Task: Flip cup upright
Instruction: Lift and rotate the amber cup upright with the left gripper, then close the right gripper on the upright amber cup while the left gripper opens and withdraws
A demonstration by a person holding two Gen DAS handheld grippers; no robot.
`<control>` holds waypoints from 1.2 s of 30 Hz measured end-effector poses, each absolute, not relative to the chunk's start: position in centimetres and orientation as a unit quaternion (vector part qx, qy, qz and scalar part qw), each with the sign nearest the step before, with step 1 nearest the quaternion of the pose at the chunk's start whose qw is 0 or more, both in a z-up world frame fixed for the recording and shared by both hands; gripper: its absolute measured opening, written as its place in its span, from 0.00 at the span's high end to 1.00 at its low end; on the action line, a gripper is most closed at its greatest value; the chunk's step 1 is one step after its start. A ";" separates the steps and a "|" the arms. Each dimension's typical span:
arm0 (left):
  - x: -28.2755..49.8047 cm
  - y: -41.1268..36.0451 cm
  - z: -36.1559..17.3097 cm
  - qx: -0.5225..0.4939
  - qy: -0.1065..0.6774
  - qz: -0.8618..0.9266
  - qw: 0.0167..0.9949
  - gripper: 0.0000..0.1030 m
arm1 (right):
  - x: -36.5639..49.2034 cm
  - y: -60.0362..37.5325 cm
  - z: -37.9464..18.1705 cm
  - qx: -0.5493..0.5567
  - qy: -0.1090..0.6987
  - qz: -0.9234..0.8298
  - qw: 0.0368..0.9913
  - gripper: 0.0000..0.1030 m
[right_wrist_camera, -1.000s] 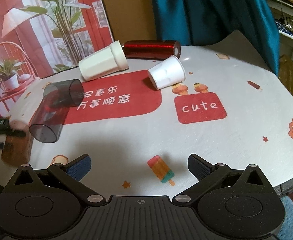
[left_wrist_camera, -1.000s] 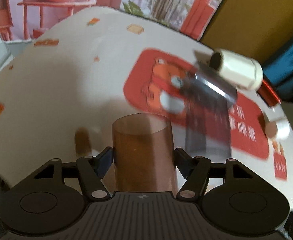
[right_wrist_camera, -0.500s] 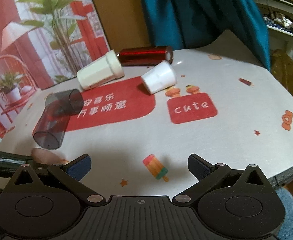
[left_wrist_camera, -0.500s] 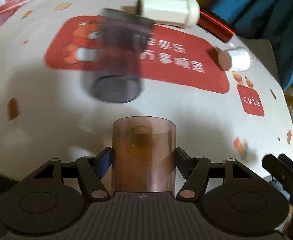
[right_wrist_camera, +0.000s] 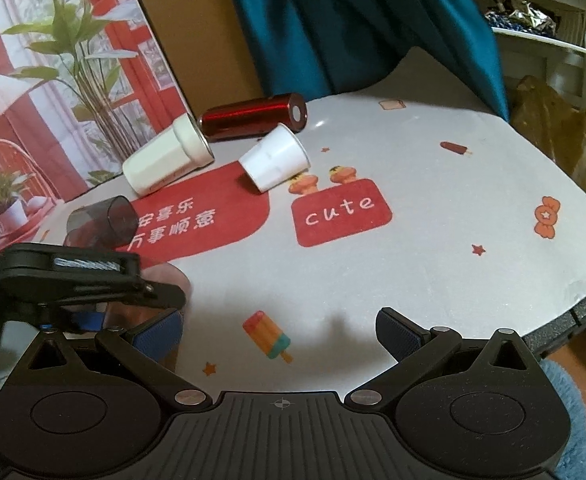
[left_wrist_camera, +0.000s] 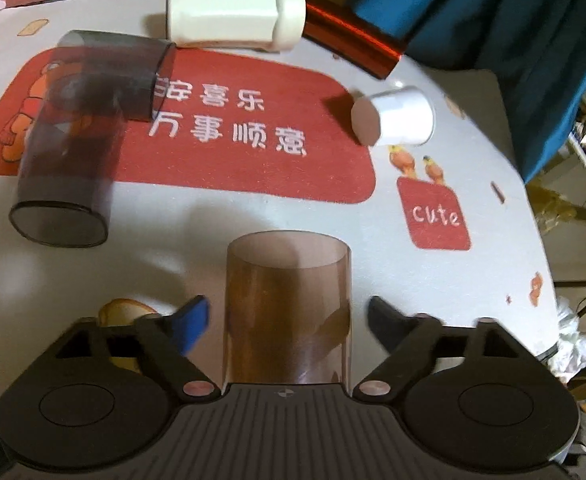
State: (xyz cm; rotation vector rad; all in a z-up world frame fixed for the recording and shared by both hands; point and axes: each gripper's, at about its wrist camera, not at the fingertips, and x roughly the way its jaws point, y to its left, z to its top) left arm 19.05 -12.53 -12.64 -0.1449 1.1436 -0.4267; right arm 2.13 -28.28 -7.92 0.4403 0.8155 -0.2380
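A translucent brown cup [left_wrist_camera: 287, 304] stands upright on the table near its front edge, rim up. My left gripper [left_wrist_camera: 287, 316] is open around it, with a gap between each finger and the cup wall. In the right wrist view the brown cup [right_wrist_camera: 169, 284] shows at the left, partly hidden by the left gripper's body. My right gripper [right_wrist_camera: 281, 332] is open and empty above the table's front, over a popsicle print.
Lying on their sides on the table [left_wrist_camera: 253, 216]: a dark smoky cup [left_wrist_camera: 73, 168], a second smoky cup [left_wrist_camera: 121, 76], a cream lidded cup [left_wrist_camera: 233, 16], a small white paper cup [left_wrist_camera: 397, 120] and a red metallic tumbler [left_wrist_camera: 353, 40]. A blue curtain hangs behind.
My left gripper swung toward the table's middle with the brown cup, then its fingers opened off the cup. The right gripper drifted slightly back and left.
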 end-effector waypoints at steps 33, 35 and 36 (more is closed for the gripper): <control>12.7 2.2 -6.9 0.006 0.333 -0.055 0.941 0.00 | 8.8 -21.5 -7.5 0.131 0.458 -0.037 0.878 0.00; 12.5 2.5 -7.3 0.004 0.337 -0.054 0.940 0.00 | 9.9 -21.2 -7.9 0.143 0.465 -0.027 0.873 0.00; 12.4 2.7 -7.6 0.003 0.339 -0.056 0.939 0.00 | 10.6 -21.0 -8.2 0.150 0.470 -0.023 0.869 0.00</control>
